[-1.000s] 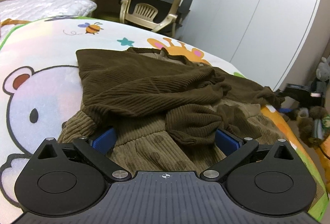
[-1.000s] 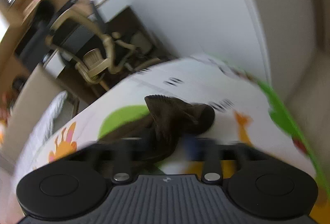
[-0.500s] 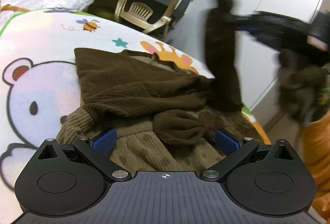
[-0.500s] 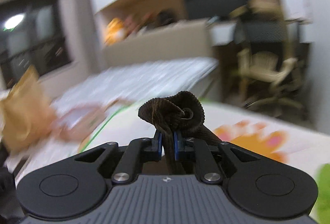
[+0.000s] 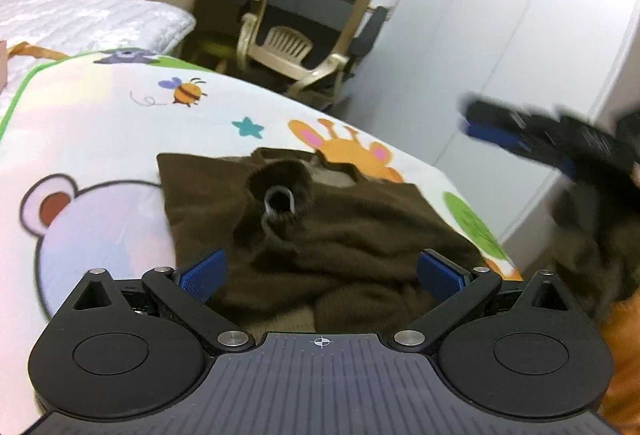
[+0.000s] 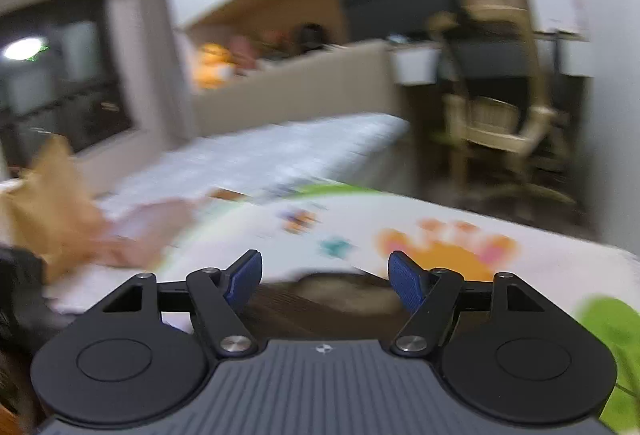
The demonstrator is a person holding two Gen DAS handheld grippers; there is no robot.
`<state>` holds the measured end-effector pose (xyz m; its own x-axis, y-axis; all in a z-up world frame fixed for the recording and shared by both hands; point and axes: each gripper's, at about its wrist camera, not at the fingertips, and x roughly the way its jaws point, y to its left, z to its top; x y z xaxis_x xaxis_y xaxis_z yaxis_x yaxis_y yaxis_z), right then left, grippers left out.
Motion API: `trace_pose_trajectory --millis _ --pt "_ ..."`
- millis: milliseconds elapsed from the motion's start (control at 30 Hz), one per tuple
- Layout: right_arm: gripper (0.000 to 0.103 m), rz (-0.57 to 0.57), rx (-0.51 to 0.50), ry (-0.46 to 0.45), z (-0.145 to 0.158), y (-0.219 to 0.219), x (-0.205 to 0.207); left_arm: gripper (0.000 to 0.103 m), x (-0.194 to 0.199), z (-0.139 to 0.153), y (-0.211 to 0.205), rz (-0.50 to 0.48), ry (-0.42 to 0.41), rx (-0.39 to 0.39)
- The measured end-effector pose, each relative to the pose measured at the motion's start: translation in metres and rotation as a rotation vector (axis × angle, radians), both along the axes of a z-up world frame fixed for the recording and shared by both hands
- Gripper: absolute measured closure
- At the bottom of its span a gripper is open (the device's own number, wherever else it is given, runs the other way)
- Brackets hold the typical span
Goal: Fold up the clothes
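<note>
A dark brown corduroy garment (image 5: 328, 231) lies bunched on the cartoon-print mat (image 5: 120, 139), one sleeve cuff (image 5: 280, 191) folded on top with its opening facing me. My left gripper (image 5: 320, 271) is open and empty, low over the garment's near edge. My right gripper (image 6: 325, 279) is open and empty above the garment's far edge (image 6: 336, 291); it also shows blurred at the right of the left wrist view (image 5: 520, 133).
An office chair (image 5: 308, 23) stands past the mat's far edge, by a white wardrobe (image 5: 500, 15). A quilted white bed (image 5: 80, 19) lies at the far left. A brown paper bag (image 6: 48, 203) sits left in the right wrist view.
My right gripper lifted the sleeve over the garment, then opened and let it go; the sleeve now lies folded on top. My left gripper stayed open, shifting slightly.
</note>
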<state>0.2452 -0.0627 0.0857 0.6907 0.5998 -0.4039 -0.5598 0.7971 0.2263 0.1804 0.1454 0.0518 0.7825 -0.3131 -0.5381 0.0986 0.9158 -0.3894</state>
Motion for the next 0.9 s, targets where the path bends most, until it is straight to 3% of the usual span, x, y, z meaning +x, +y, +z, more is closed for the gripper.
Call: trace_pose_trajectory --millis 233,300,333,367,433,500,567,633,733,767,900 --pt "0.032 -0.184 -0.148 0.072 -0.058 -0.025 0.012 0.004 0.066 -0.022 -0.004 0.063 0.107 -0.020" --pt "0.032 -0.206 -0.165 0.072 -0.063 -0.028 0.014 0.048 0.080 -0.027 -0.010 0.062 0.130 0.021" --pt "0.032 -0.217 -0.167 0.065 -0.064 -0.030 0.012 0.084 0.083 -0.024 -0.012 0.058 0.126 0.046" --pt "0.032 -0.228 -0.168 0.057 -0.065 -0.033 0.011 0.088 0.086 -0.021 -0.015 0.054 0.120 0.071" --pt "0.032 -0.221 -0.171 0.021 -0.059 -0.033 0.011 0.088 0.075 0.003 -0.012 0.044 -0.007 0.069" --pt "0.032 -0.197 -0.243 -0.012 -0.061 -0.024 0.011 0.088 0.056 0.026 -0.011 0.027 -0.163 0.120" --pt "0.032 -0.170 -0.337 -0.033 -0.069 -0.014 0.012 0.086 0.044 0.030 -0.010 0.031 -0.226 0.204" --pt "0.032 -0.140 -0.449 -0.045 -0.082 -0.003 0.012 0.076 0.043 0.013 -0.006 0.029 -0.177 0.271" --pt "0.032 -0.172 -0.486 -0.019 -0.087 -0.006 0.013 0.054 0.043 -0.021 0.004 0.043 -0.038 0.347" --pt "0.032 -0.182 -0.498 -0.011 -0.088 -0.007 0.013 0.043 0.040 -0.024 0.009 0.055 -0.018 0.334" --pt "0.029 -0.174 -0.457 -0.051 -0.063 -0.023 -0.023 0.021 0.010 -0.013 0.029 0.086 0.009 0.276"
